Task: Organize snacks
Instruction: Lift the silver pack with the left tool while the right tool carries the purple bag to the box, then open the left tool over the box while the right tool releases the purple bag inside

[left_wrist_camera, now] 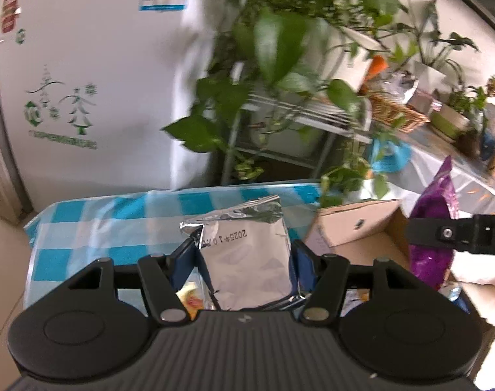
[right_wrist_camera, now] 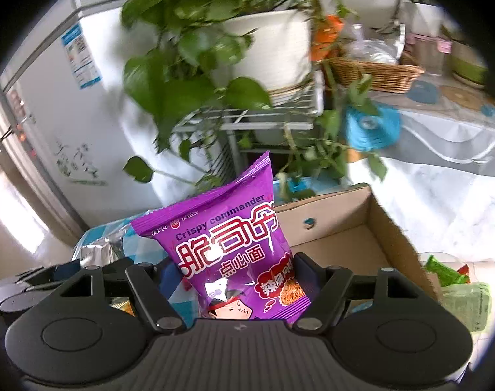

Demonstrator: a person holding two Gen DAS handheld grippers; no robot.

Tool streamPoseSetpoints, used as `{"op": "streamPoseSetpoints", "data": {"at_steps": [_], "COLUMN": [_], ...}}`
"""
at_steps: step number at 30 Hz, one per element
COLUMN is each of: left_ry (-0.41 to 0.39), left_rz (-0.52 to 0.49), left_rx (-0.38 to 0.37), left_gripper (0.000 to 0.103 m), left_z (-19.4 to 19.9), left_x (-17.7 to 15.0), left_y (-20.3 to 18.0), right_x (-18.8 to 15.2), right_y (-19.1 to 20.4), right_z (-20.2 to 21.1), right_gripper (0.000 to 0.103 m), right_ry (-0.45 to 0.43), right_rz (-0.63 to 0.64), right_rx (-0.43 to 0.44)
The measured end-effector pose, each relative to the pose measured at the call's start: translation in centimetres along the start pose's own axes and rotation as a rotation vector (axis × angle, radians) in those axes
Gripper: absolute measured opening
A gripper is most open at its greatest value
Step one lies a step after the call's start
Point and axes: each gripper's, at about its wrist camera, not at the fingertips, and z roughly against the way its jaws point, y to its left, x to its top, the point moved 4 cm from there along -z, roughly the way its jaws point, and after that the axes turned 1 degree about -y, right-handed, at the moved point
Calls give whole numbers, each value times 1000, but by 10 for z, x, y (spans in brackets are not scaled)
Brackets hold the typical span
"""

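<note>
left gripper (left_wrist_camera: 240, 257): clamped on silver pack (left_wrist_camera: 247, 260), held upright above checked cloth (left_wrist_camera: 94, 224)
right gripper (right_wrist_camera: 237, 277): clamped on purple pack (right_wrist_camera: 234, 254), held upright just beside box (right_wrist_camera: 351, 228); also visible from left wrist at far right
silver pack: foil, top seal crumpled, date print facing camera; pinched at both side edges, low on body
purple pack: "Crispy commander" noodle snack, glossy film, gripped at lower sides, top corner free
box: open cardboard, interior mostly bare as far as seen, on table right of cloth
handling: both packs light, soft, air-puffed; film likely slippery, contents brittle, so gentle squeeze only
grip spot: side seams or lower body best; puffed middle likely to slide or crush
other snacks: green packs (right_wrist_camera: 446, 270) right of box, yellow wrapper (left_wrist_camera: 190, 299) under left gripper
step: likely carrying both packs to box
risk: slip from pads, crushed noodles
</note>
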Motion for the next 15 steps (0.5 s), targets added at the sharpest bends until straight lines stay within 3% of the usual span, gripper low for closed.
{"op": "streamPoseSetpoints", "data": {"at_steps": [8,15], "left_ry": [5,54], "left_rz": [-27,-66], "left_rx": [-103,-201], "left_gripper": [62,62], "left_z": [-3,-13], "left_x": [4,-6], "left_y": [-54,-99], "right_x": [6,7], "right_y": [-36,-68], "right_z": [15,25], "right_gripper": [78,78], "right_ry": [-42,-59], "right_rz": [-77,-165], "right_rx": [-28,-57]}}
